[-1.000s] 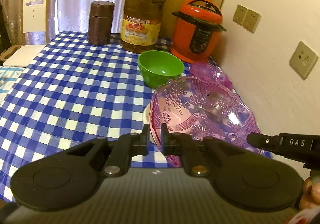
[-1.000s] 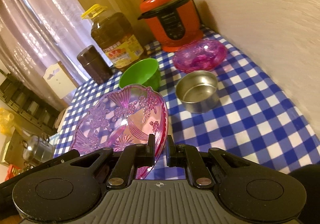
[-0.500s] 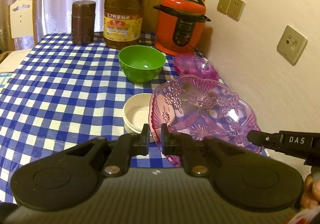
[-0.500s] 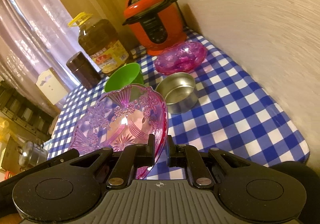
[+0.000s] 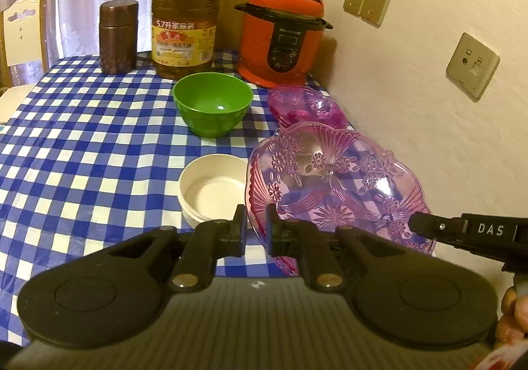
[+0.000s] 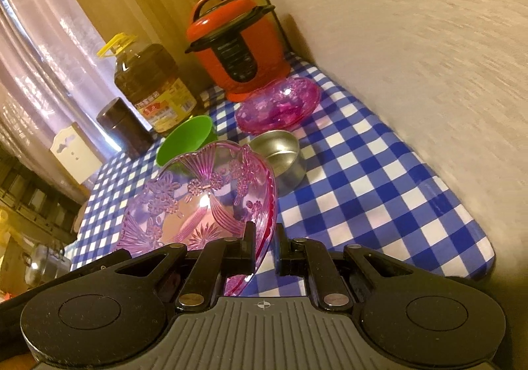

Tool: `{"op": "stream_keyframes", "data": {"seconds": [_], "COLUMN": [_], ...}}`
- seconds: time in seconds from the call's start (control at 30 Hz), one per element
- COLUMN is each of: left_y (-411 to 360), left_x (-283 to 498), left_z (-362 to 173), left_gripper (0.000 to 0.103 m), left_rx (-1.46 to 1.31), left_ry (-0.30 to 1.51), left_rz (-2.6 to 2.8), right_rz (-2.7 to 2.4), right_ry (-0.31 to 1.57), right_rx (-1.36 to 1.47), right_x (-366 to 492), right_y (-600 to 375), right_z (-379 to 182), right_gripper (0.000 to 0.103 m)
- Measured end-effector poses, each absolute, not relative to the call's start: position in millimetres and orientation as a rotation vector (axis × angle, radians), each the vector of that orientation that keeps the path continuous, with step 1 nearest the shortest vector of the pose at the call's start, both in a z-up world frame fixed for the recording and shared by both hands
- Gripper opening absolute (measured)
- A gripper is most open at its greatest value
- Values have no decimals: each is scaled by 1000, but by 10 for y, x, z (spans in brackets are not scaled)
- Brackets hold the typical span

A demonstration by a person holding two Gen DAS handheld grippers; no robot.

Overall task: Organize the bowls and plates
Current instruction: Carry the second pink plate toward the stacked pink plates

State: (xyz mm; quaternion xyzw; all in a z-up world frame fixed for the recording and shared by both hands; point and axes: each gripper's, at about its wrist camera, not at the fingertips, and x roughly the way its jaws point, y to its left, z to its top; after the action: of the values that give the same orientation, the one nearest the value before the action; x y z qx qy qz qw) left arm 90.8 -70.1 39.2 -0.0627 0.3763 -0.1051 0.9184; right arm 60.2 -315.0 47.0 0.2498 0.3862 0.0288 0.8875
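Observation:
A large clear pink plate with a flower pattern [image 5: 333,185] hangs above the checked table, held by both grippers. My left gripper [image 5: 253,220] is shut on its near left rim. The right gripper [image 6: 264,236] is shut on the opposite rim of the pink plate [image 6: 201,201], and its black finger [image 5: 439,226] shows at the right of the left wrist view. Below lie a white bowl [image 5: 211,188], a green bowl [image 5: 213,107], a smaller pink dish [image 5: 305,106] and a steel bowl [image 6: 280,157], which shows only in the right wrist view.
At the table's back stand a red pressure cooker [image 5: 283,33], a big oil bottle [image 5: 184,20] and a brown canister [image 5: 118,37]. A wall with sockets [image 5: 472,65] runs along the right. A white chair [image 5: 21,30] stands at the far left corner.
Both grippers have carried the pink plate toward the near side of the table; the white bowl beneath it has come into view. Both grips are unchanged.

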Motion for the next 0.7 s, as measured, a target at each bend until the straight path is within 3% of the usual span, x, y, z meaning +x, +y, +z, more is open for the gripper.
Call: {"op": "stream_keyframes", "data": {"seconds": [0.7], "left_y": [-1009], "left_x": [1234], "left_z": [297], "left_gripper": [10], "left_rx": [-106], "left_ry": [786], "left_rz": [-270], "right_rz": [-6], "right_ry": [791], "right_rx": [528], "right_x": [790], "right_y": [-3447], "right_z": [394], "right_gripper": [10]}}
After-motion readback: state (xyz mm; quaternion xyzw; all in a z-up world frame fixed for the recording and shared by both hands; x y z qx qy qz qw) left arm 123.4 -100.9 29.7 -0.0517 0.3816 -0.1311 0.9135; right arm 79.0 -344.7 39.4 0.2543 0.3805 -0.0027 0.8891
